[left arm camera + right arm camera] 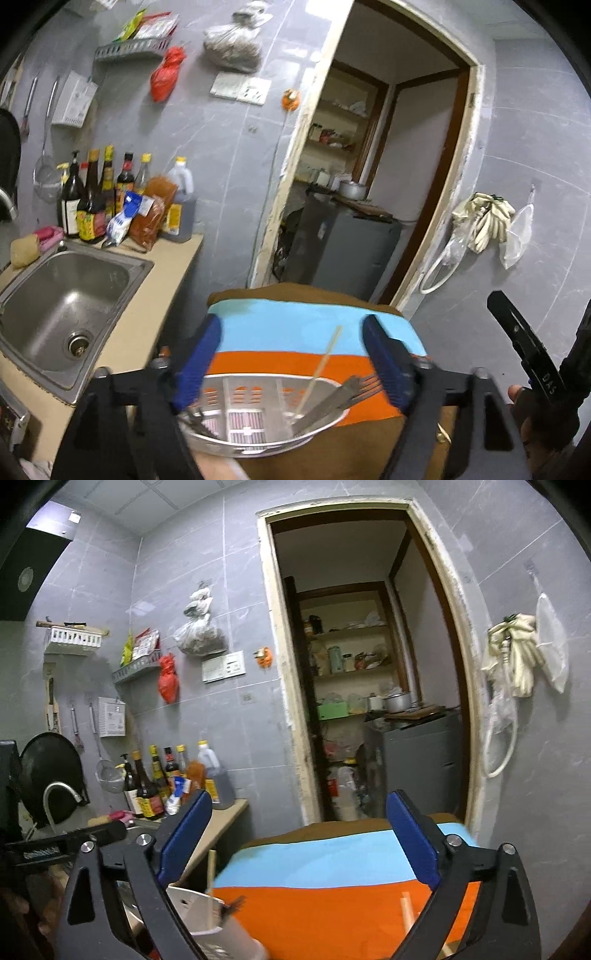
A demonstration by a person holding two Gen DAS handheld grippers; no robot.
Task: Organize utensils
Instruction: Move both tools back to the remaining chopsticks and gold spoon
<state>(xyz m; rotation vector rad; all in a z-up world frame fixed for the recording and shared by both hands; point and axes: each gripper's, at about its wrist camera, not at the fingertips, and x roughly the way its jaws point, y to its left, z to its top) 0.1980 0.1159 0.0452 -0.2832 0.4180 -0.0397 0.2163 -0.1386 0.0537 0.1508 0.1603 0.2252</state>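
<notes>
I am looking first at the utensil basket (258,410), a pale slotted holder which is sitting on the striped cloth (317,332) just below my left hand-held gripper (291,365). Inside it a fork (364,384), some flat metal handles and one chopstick (321,365) are leaning against the right wall. In the right wrist view the same basket is showing at the lower left, and another pale stick (408,908) is lying on the orange band of the cloth; I think it is a second chopstick, but the blur is making me unsure.

Both hand-held grippers are standing released. The blue pads of the left one are wide apart with nothing between them, and the right hand-held gripper (299,845) is equally spread and empty.

I am judging that a drop into the basket is just finished, so the step in hand is going for the next loose utensil. The next move is calling for lowering the right hand-held gripper over the stick on the cloth and closing across it.

The sink (110,258) and the sauce bottles (92,199) are staying on the worktop (162,280) to the left, well apart.
</notes>
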